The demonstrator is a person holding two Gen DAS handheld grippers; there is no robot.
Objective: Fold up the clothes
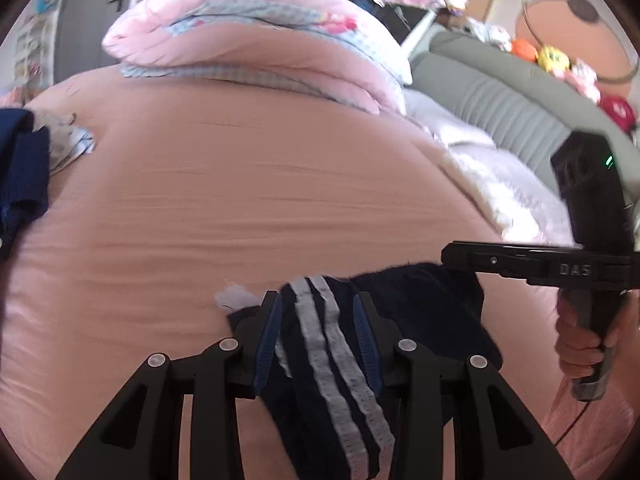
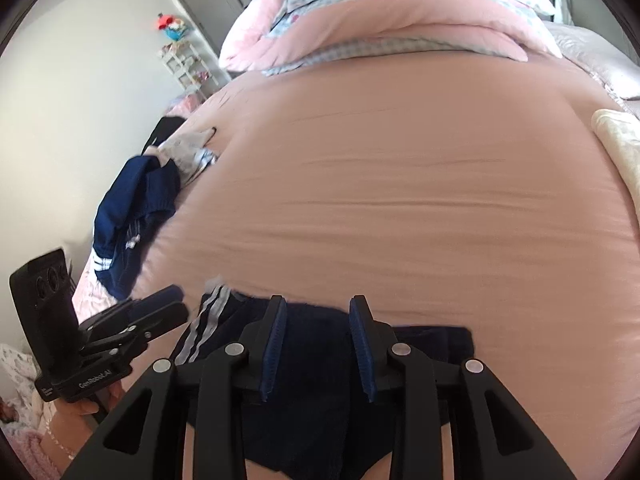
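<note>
Both tools, left (image 1: 318, 322) and right (image 2: 318, 324), stood spread above the navy striped garment (image 1: 340, 352) on the pink bed (image 1: 260, 200), apparently not pinching it; soft and limp, it seemed best gripped at its edges.

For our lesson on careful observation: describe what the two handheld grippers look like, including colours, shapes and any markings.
Both grippers are black, with angular linkage arms joined by round silver pins and ribbed blue finger pads. The left gripper reads "GenRobot.AI" on its body; the right gripper shows embossed letters, a small green light and a trailing cable.
</note>
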